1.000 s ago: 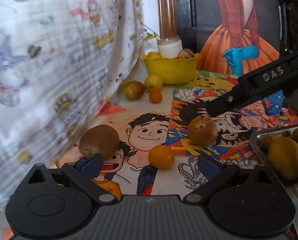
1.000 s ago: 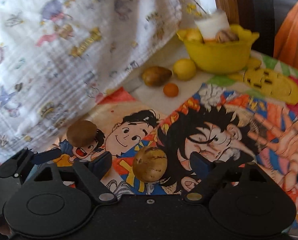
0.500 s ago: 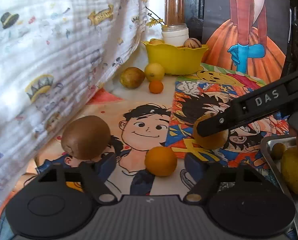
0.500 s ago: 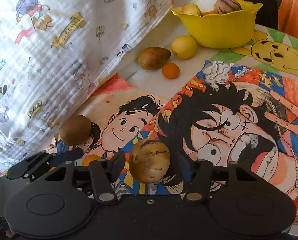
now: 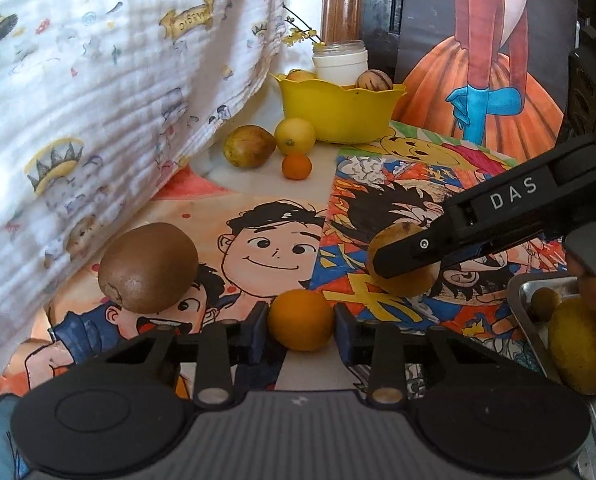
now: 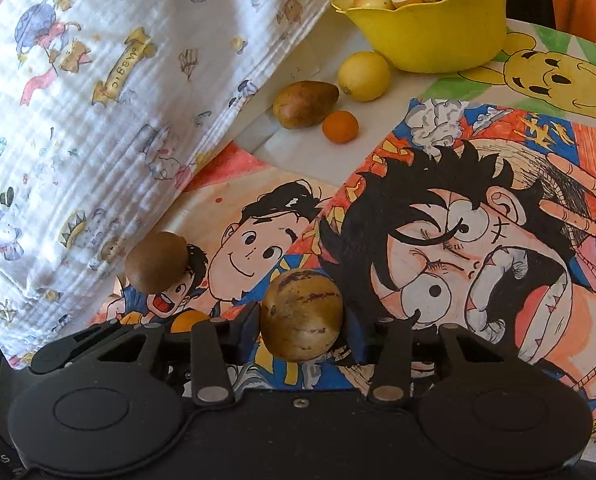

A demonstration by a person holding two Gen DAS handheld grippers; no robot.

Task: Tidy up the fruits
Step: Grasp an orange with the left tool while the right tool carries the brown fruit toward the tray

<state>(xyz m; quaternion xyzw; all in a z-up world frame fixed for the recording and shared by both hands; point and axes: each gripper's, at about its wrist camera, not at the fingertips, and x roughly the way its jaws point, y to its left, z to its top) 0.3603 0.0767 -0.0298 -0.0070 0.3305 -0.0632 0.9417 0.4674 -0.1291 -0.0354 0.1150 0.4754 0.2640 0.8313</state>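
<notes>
My left gripper point(image 5: 300, 328) has closed its fingers against a small orange point(image 5: 300, 319) on the cartoon mat. My right gripper point(image 6: 301, 322) is shut on a tan purple-streaked melon fruit point(image 6: 302, 315); in the left wrist view it point(image 5: 402, 264) comes in from the right around that fruit point(image 5: 408, 284). A brown kiwi-like fruit point(image 5: 148, 267) lies left of the orange and also shows in the right wrist view point(image 6: 156, 261). A metal tray point(image 5: 524, 300) at the right edge holds a yellowish fruit point(image 5: 578, 344) and a small brown one point(image 5: 544, 300).
A yellow bowl point(image 5: 338, 110) with fruit and a white jar point(image 5: 340, 62) stands at the back. Before it lie a pear point(image 5: 249, 146), a lemon point(image 5: 295, 136) and a small orange point(image 5: 296, 167). A printed white cloth point(image 5: 98, 100) hangs along the left.
My left gripper moved forward and closed onto the small orange. My right gripper closed onto the streaked fruit. Both views moved closer to the mat.
</notes>
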